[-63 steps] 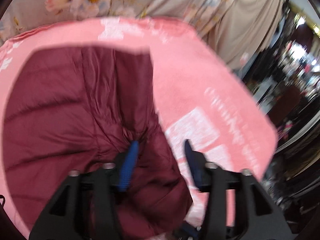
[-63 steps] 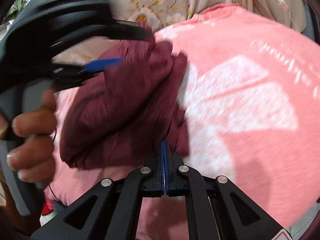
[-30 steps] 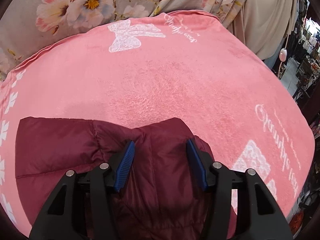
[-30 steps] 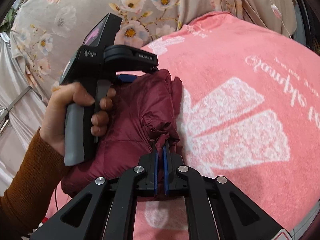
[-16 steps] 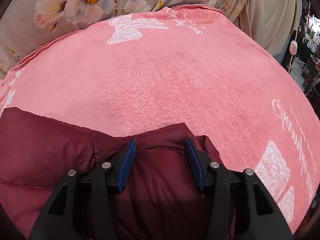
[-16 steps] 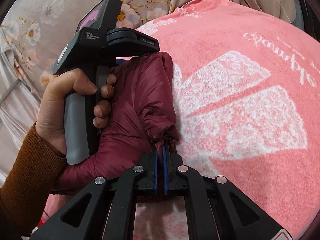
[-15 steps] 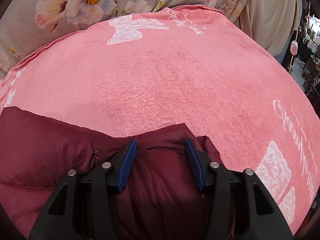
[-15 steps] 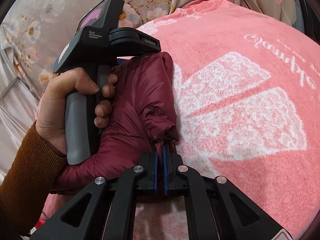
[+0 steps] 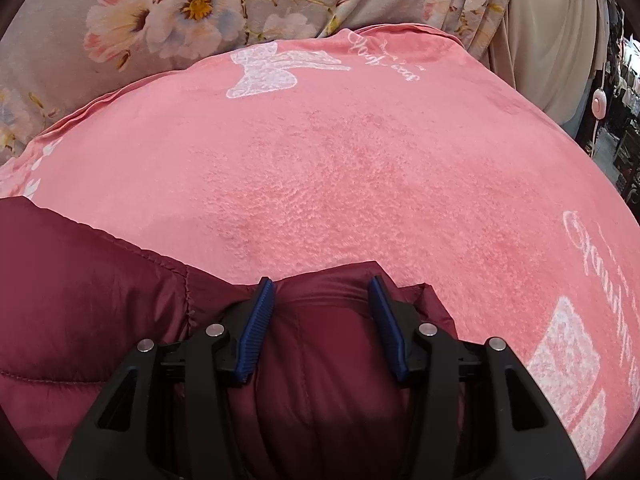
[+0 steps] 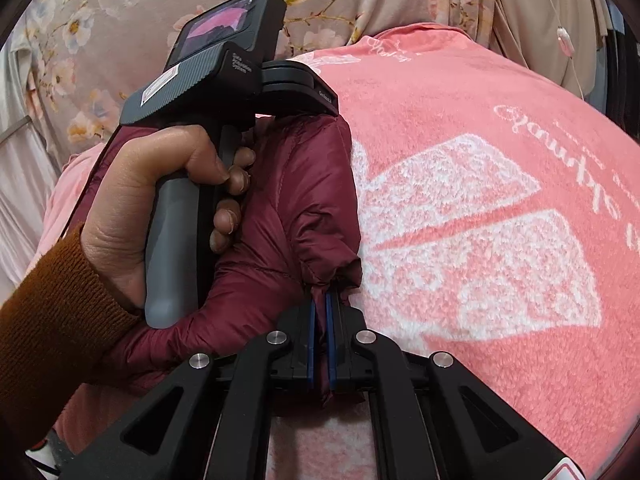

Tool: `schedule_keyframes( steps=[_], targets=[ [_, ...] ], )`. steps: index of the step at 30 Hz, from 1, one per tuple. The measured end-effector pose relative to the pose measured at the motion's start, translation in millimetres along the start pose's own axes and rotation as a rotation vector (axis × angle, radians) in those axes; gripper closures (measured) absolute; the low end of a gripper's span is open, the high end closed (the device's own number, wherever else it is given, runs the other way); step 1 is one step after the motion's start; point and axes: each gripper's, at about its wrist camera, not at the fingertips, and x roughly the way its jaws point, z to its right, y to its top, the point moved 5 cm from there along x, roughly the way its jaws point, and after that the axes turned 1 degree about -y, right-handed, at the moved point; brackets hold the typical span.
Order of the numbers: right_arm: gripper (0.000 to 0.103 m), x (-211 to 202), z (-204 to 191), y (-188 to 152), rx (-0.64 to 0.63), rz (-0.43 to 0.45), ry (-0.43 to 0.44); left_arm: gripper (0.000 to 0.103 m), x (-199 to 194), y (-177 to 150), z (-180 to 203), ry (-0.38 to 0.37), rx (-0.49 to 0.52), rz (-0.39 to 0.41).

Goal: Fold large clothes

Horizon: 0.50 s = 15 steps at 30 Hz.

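Note:
A maroon puffer jacket (image 9: 100,300) lies bunched on the pink blanket (image 9: 320,152) at the near left. My left gripper (image 9: 321,284) is shut on a thick padded fold of it, and the blue pads (image 9: 256,328) press into both sides. In the right wrist view, my right gripper (image 10: 320,300) is shut on a thin pinch of the jacket (image 10: 304,200) at its near edge. A hand (image 10: 160,184) in a brown sleeve holds the left gripper's handle (image 10: 176,232) just left of that fold; its fingers are hidden behind the jacket.
The blanket (image 10: 480,208) with white butterfly and script prints covers a rounded surface that drops off at the right. A floral curtain (image 9: 200,8) and a beige drape (image 9: 552,40) hang behind. Dark shop clutter (image 9: 624,128) shows at the far right.
Both grippers have come down with the jacket held in them, and the bundle now rests lower on the blanket. The left hand's gripper looms closer in the right wrist view.

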Motion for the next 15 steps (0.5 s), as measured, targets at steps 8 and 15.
schedule_keyframes(
  steps=[8,15],
  targets=[
    [0.092,-17.8,5.2,16.1,-0.009,-0.038,0.022,0.055,-38.4,5.4,-19.9,-0.092,-0.089,0.039],
    [0.045,-44.5,8.9,64.9,0.085,0.04,0.121,0.016,-155.5,-21.1,-111.8,-0.039,-0.291,0.146]
  ],
)
